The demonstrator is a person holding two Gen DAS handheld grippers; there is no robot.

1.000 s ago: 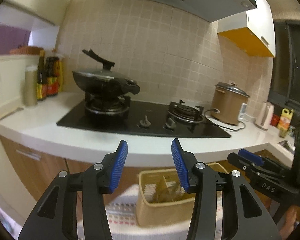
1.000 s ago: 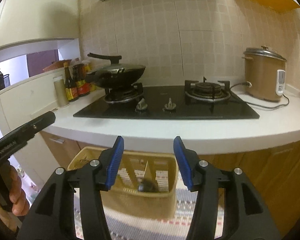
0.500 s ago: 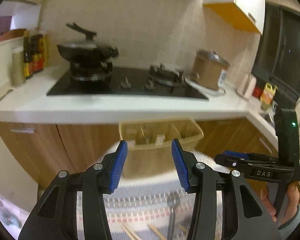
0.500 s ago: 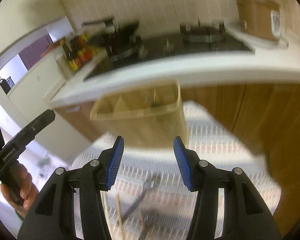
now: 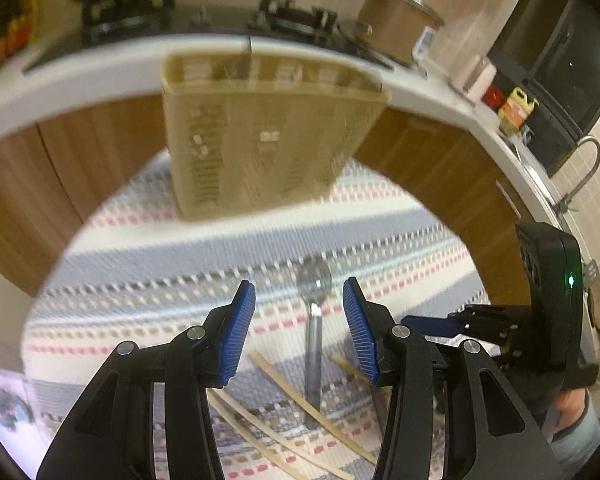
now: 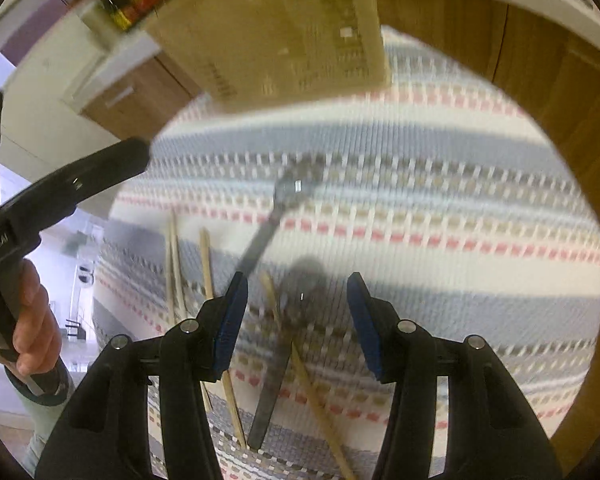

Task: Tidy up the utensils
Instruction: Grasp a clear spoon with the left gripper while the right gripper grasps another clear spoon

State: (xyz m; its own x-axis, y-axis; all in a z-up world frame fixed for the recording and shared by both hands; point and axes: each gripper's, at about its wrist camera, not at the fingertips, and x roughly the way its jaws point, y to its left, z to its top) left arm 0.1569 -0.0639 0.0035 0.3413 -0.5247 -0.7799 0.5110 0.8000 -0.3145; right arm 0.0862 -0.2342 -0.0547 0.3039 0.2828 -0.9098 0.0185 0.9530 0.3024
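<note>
A beige slotted utensil basket [image 5: 260,140] stands at the far side of a striped woven mat [image 5: 160,292]. On the mat lie a metal spoon [image 5: 314,332] and several wooden chopsticks [image 5: 284,396]. My left gripper [image 5: 298,292] hangs open above the spoon, holding nothing. In the right wrist view the basket [image 6: 276,32] is at the top, with one spoon [image 6: 278,216] and a second, darker spoon [image 6: 280,344] among chopsticks [image 6: 206,264]. My right gripper [image 6: 296,284] is open over the darker spoon's bowl, apart from it. Both views are motion-blurred.
Wooden cabinet fronts [image 5: 440,168] and a white countertop [image 5: 80,76] curve behind the mat, with a stove, wok and rice cooker [image 5: 400,16] on top. A hand [image 6: 32,320] holds the left gripper's handle [image 6: 72,184] at the left.
Both grippers have tipped down and sunk, from facing the stove to looking at the mat. The spoons and chopsticks have come into view. Neither jaw gap has changed.
</note>
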